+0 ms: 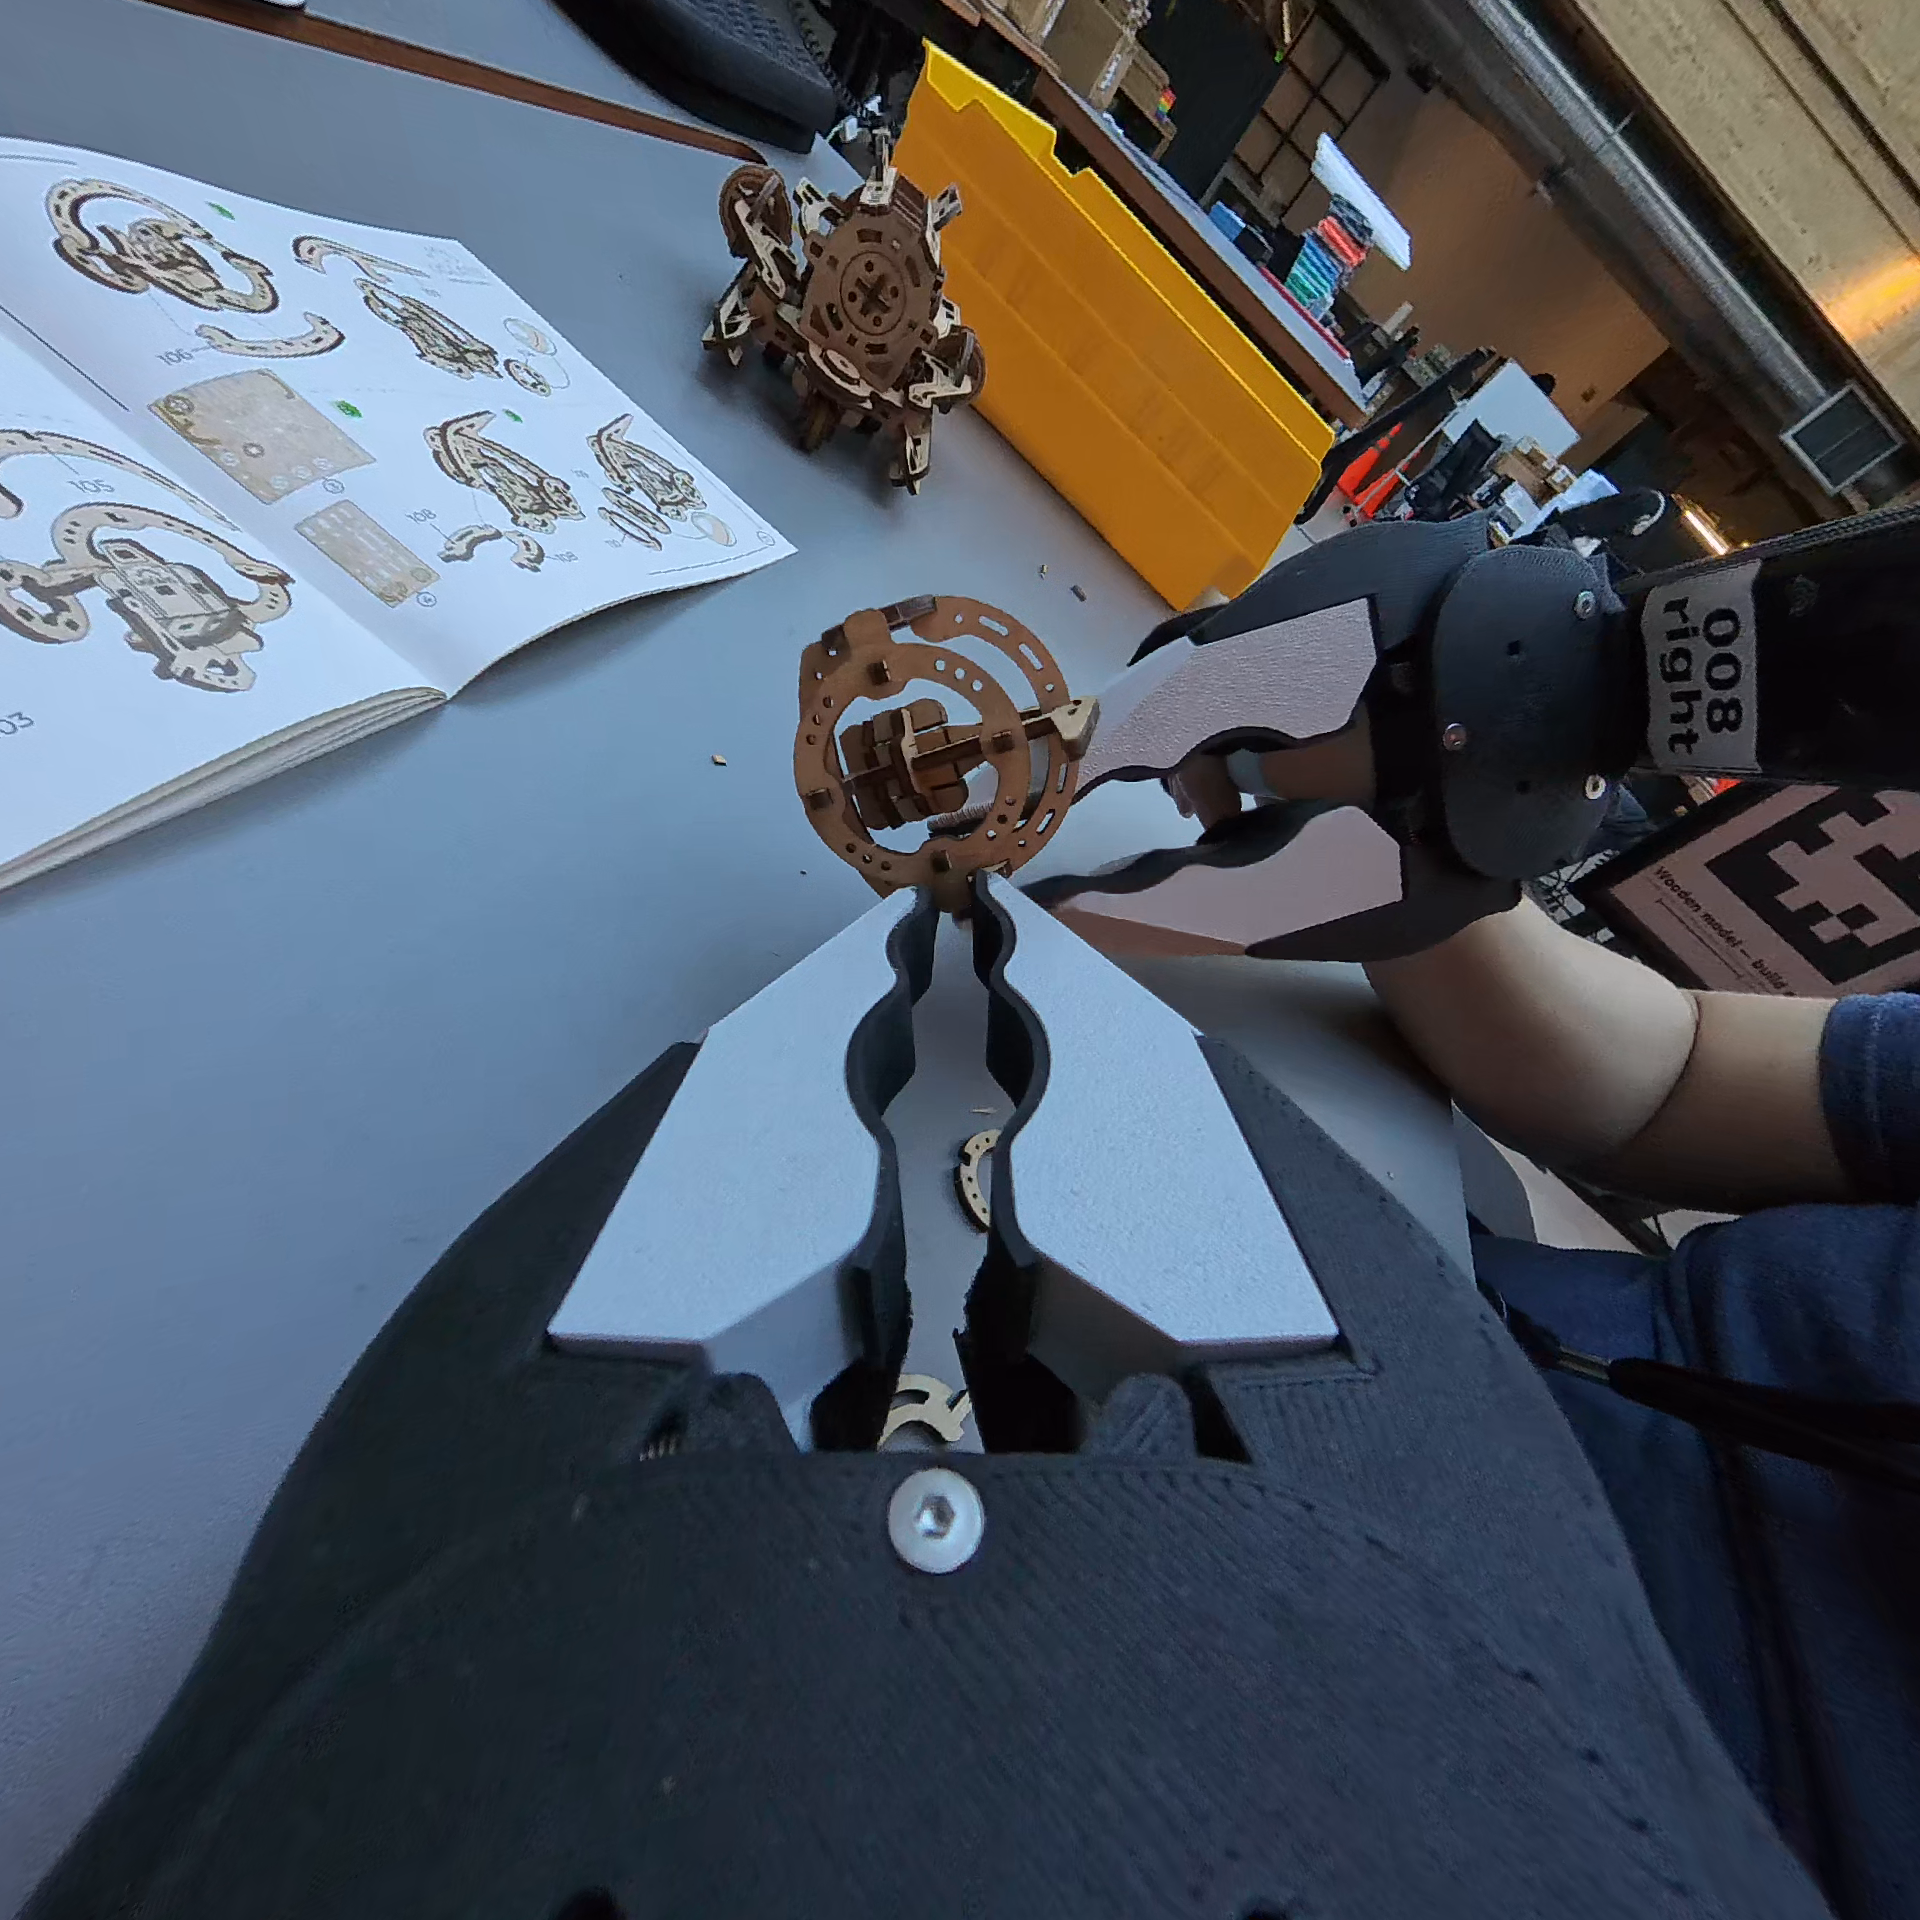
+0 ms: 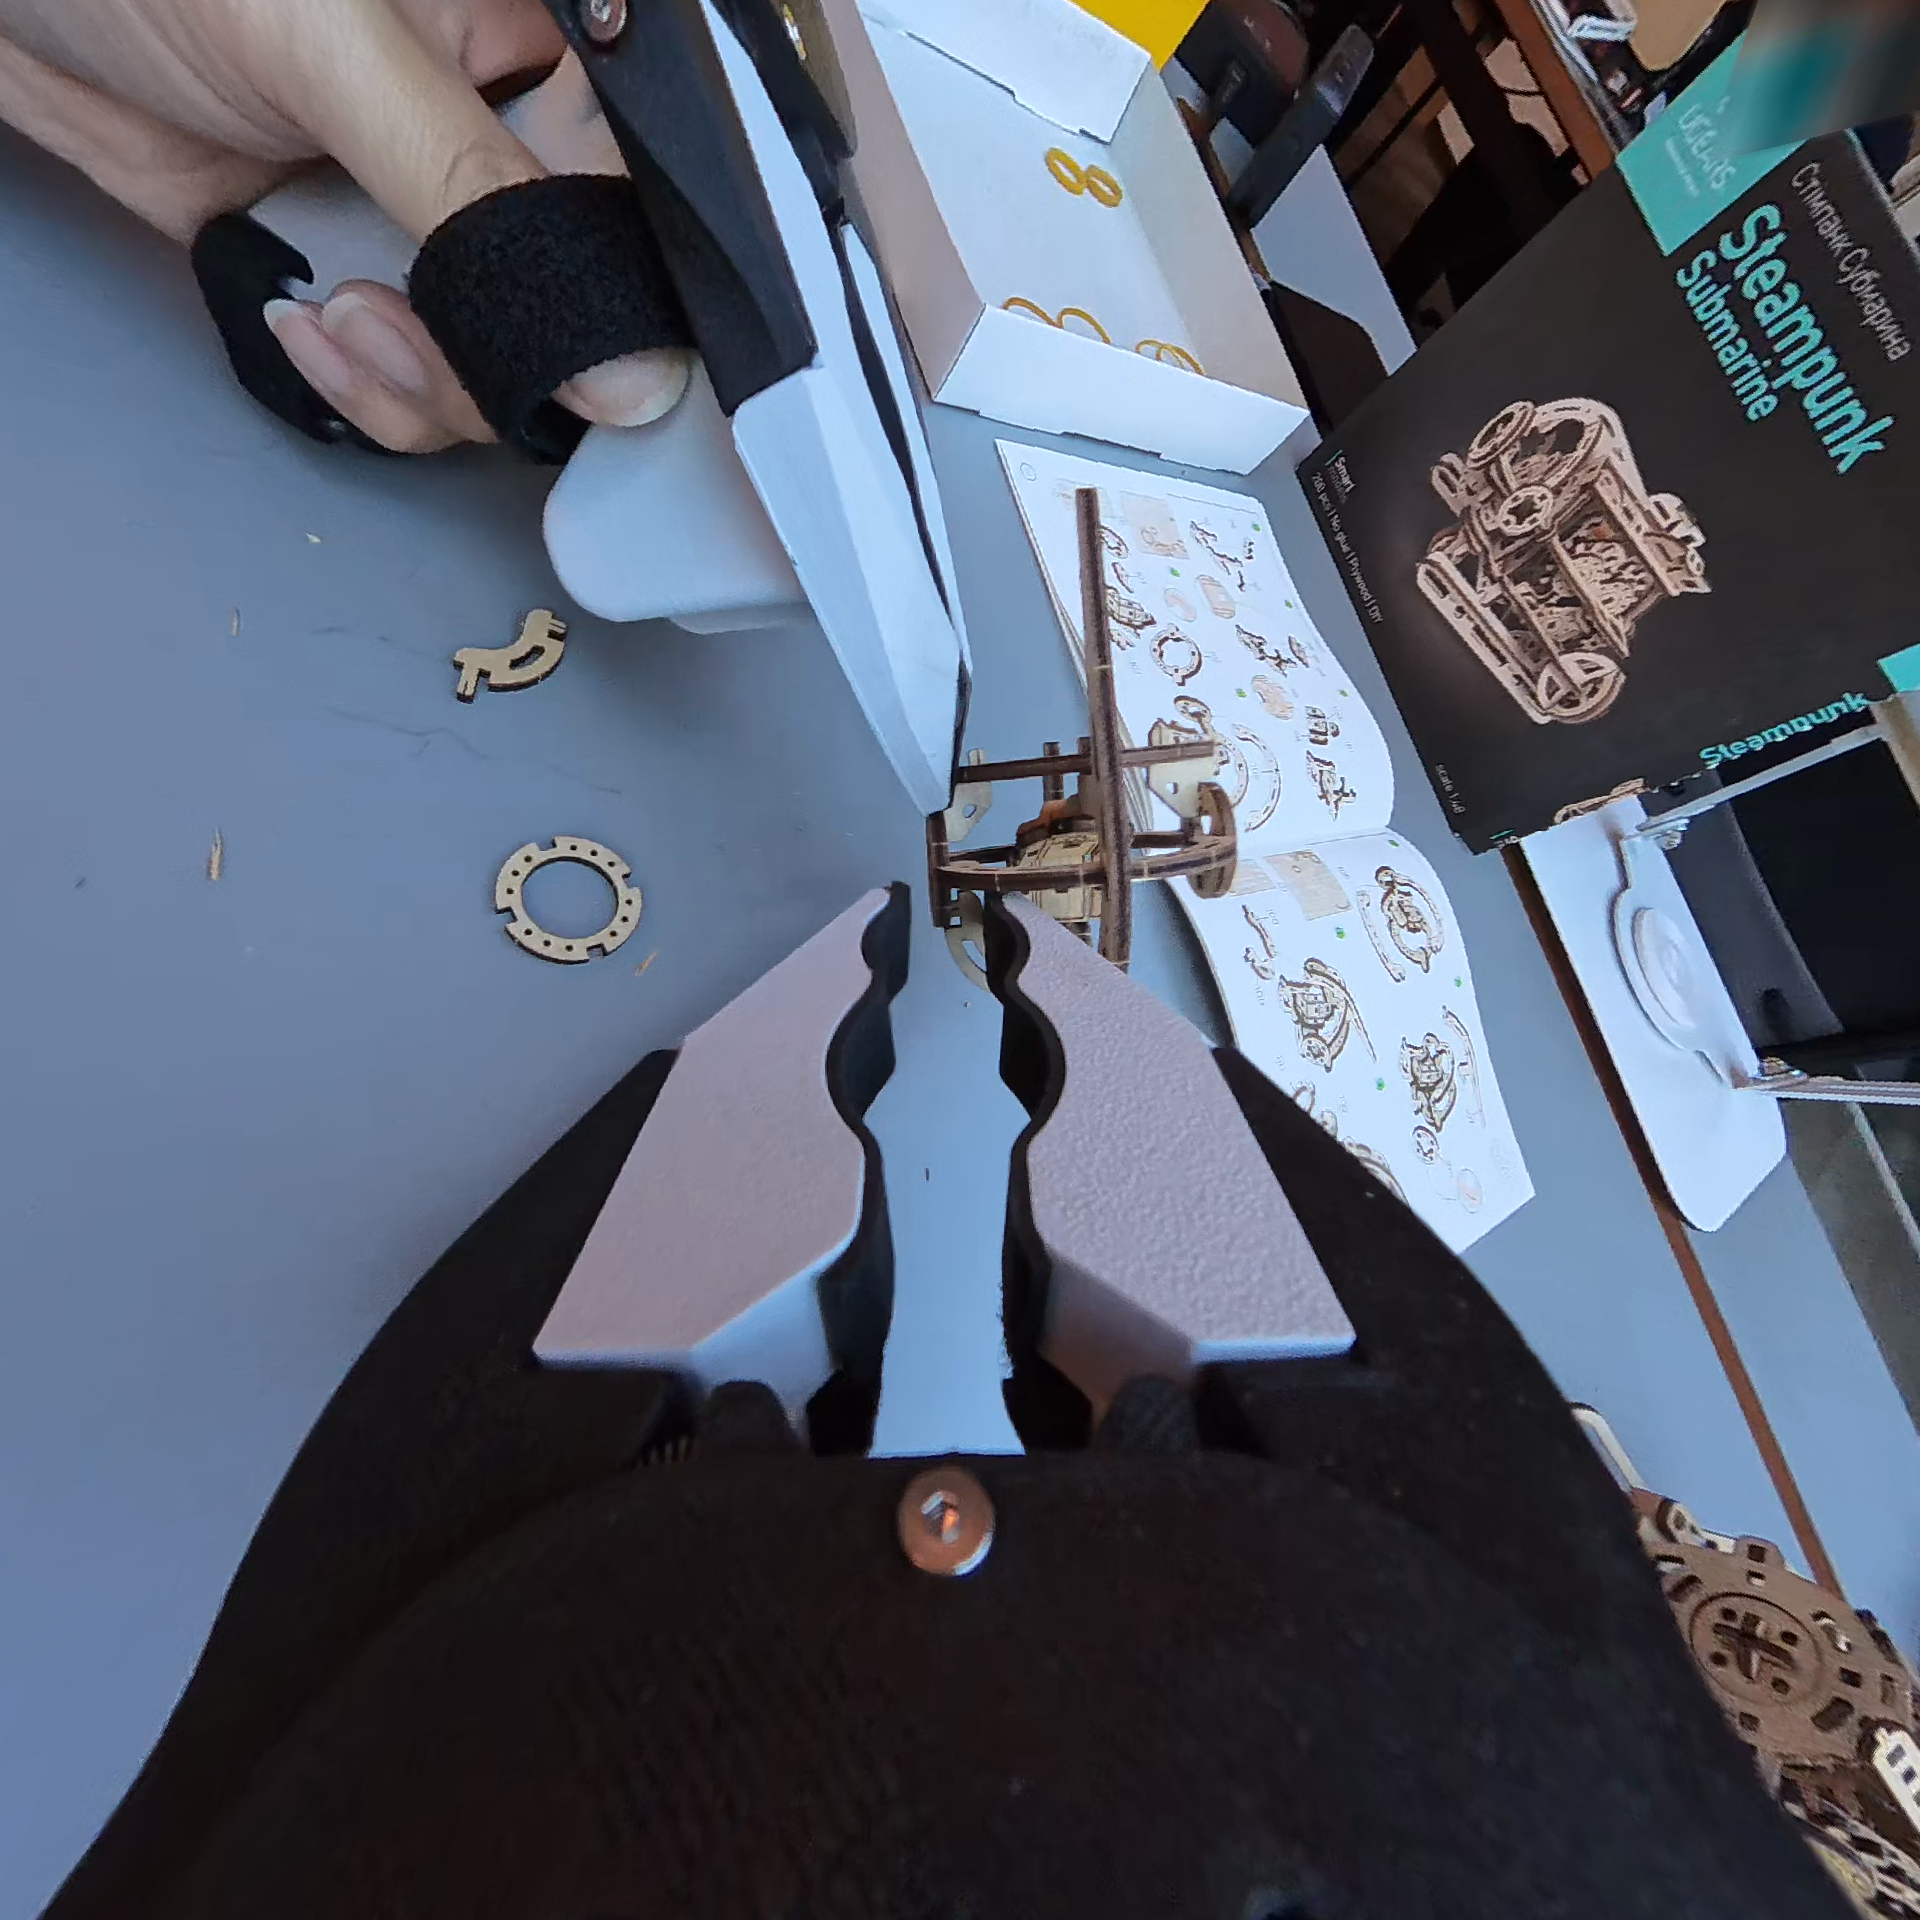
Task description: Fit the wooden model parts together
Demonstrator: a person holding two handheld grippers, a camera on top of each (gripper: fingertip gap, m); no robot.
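Left gripper (image 1: 956, 902) pinched on the lower rim of the ringed wooden assembly (image 1: 935, 743), lifted clear of the grey desk (image 1: 312, 1039). Right gripper (image 2: 945, 914) narrowly parted, tips just at the assembly's side. Loose wooden ring (image 2: 567, 900) and hooked piece (image 2: 509, 655) flat on the desk. Farther off, open instruction booklet (image 1: 343, 416), finished wooden model (image 1: 862, 312), yellow bin (image 1: 1091, 343) toward the far edge.

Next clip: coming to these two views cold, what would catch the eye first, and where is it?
First, the round brown wooden ring assembly held up above the grey table, pinched at its lower edge in the left tool, with the open right tool at its side. Then the open white instruction booklet lying to the left on the table, and the bright yellow plastic bin behind the darker finished wooden model.
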